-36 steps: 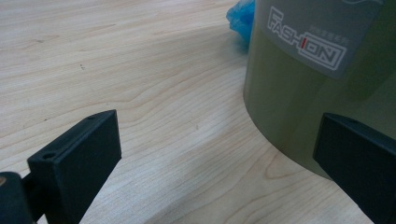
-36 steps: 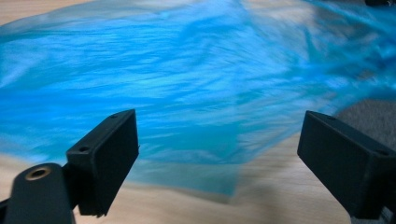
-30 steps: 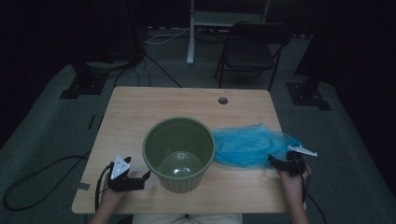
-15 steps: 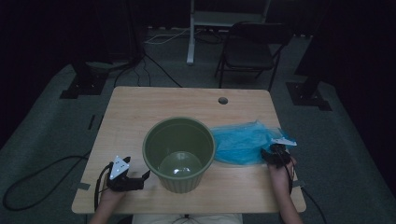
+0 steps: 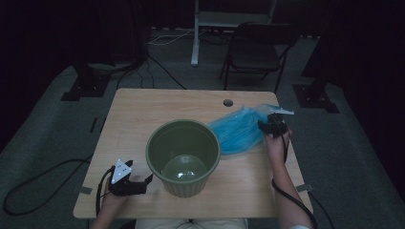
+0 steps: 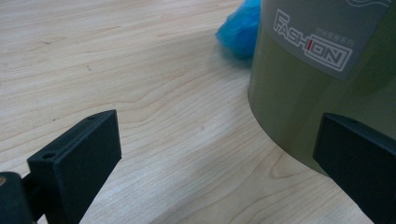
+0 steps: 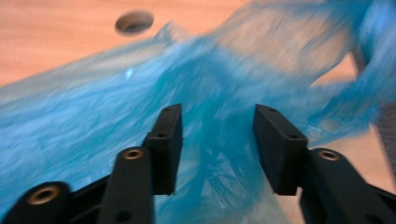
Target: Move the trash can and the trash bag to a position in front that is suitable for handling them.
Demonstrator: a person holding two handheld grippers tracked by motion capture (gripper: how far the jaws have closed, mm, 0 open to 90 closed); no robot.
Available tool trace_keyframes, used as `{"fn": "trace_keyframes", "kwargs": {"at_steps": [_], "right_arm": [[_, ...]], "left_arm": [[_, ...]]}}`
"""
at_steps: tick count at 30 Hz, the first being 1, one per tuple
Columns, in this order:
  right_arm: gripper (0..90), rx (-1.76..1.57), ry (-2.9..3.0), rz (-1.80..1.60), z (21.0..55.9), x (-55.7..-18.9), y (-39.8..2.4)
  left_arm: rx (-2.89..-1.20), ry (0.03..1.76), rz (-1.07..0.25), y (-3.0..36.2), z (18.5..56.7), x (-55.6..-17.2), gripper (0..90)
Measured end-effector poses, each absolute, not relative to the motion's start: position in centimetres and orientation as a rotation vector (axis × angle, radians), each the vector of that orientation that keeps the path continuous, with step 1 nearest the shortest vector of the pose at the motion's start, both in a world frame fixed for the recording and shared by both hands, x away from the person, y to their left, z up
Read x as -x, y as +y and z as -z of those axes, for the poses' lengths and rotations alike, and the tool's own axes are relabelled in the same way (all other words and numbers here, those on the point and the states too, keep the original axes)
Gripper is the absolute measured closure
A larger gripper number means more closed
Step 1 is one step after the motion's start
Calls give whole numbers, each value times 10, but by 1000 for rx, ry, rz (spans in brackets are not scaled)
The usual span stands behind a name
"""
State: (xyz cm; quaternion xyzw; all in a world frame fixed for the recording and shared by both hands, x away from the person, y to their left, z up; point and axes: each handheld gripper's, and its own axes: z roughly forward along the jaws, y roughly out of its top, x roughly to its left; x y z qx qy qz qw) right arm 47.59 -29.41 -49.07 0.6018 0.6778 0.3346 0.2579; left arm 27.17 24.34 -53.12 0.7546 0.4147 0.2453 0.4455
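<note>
The blue plastic bag [image 5: 241, 133] lies beside the green bin [image 5: 183, 157], presumably for lining. The right gripper [image 7: 217, 140], jaws just reopening, straddles film ungripped; the left gripper [image 5: 136, 183] is held wide open, empty.

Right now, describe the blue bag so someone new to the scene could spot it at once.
Start at the wooden table and find the green bin standing near its middle. Just beyond the bin's right side lies the blue bag, a crumpled sheet of thin translucent plastic, with the right gripper at its far edge. It is the only soft, bright blue thing on the table.
</note>
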Motion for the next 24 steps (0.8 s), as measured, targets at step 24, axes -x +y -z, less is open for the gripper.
{"fn": "trace_keyframes", "kwargs": {"at_steps": [24], "right_arm": [[206,-1114,2377,-1189,512,-394,-153]], "left_arm": [[-1868,1031,-606,246,532,-271,15]]}}
